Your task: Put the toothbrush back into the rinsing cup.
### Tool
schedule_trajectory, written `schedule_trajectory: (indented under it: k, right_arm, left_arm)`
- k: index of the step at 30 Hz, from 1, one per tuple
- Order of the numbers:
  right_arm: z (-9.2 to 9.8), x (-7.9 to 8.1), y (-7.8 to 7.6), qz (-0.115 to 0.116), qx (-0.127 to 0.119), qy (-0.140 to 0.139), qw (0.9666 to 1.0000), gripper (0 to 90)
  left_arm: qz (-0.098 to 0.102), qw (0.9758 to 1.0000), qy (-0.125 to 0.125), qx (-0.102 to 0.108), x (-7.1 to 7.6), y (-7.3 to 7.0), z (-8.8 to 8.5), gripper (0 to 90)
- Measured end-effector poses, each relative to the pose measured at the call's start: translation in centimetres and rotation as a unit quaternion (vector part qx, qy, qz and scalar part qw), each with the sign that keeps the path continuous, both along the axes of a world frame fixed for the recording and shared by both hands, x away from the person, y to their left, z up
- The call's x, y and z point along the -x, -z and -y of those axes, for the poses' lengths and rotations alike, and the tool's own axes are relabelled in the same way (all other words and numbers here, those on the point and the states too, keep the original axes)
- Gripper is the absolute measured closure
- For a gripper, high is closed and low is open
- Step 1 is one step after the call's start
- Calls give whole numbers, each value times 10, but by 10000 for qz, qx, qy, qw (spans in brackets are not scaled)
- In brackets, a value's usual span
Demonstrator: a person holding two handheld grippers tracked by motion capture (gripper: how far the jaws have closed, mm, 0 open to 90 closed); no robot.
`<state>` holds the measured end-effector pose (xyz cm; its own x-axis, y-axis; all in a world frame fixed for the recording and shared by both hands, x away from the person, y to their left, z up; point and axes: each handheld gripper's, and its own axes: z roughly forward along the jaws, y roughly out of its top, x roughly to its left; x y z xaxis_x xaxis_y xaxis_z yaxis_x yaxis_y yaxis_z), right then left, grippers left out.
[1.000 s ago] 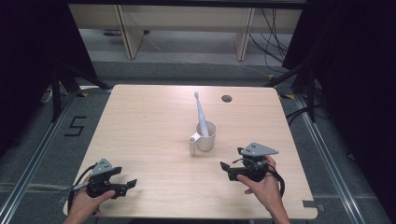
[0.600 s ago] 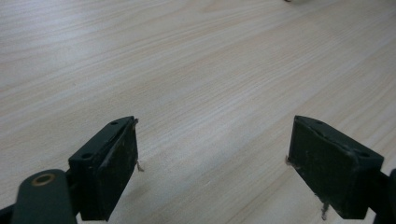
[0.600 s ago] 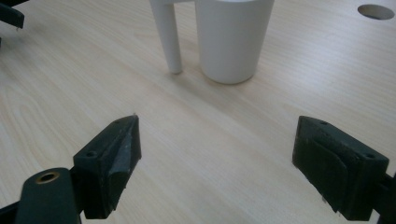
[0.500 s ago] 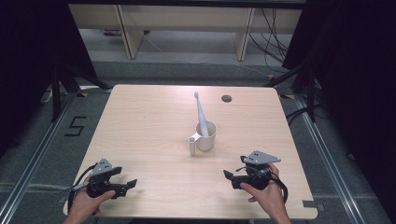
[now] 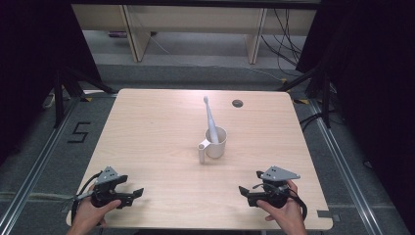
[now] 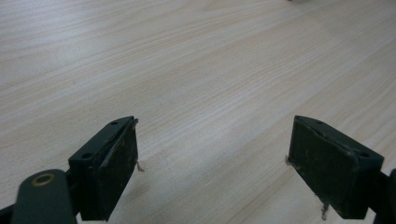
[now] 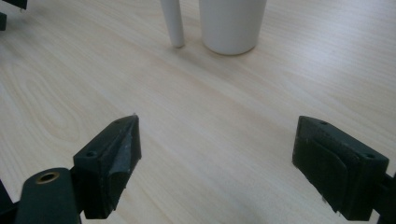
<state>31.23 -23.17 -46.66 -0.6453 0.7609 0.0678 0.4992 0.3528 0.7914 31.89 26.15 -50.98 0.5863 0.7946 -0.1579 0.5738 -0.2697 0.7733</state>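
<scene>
Left gripper and right gripper gaping, empty — toothbrush in cup from above, cup base up close.

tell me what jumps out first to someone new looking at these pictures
A white plastic cup stands near the middle of the pale wooden table, with a white electric toothbrush leaning out of it and a small white cylinder upright beside it. At the near edge, the left hand-held gripper and right hand-held gripper rest with jaws open and hold nothing.

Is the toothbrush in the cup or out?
In: the toothbrush stands leaning in the white cup, head up above the rim.
</scene>
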Motion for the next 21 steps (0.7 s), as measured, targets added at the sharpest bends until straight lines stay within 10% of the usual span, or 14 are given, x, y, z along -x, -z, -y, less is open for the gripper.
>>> schedule_trajectory:
  k: [21]
  right_arm:
    - [11, 25, 17, -213, 55, -32, 9998, 167]
  left_arm:
    - [18, 10000, -30, 34, 0, 0, 1, 153]
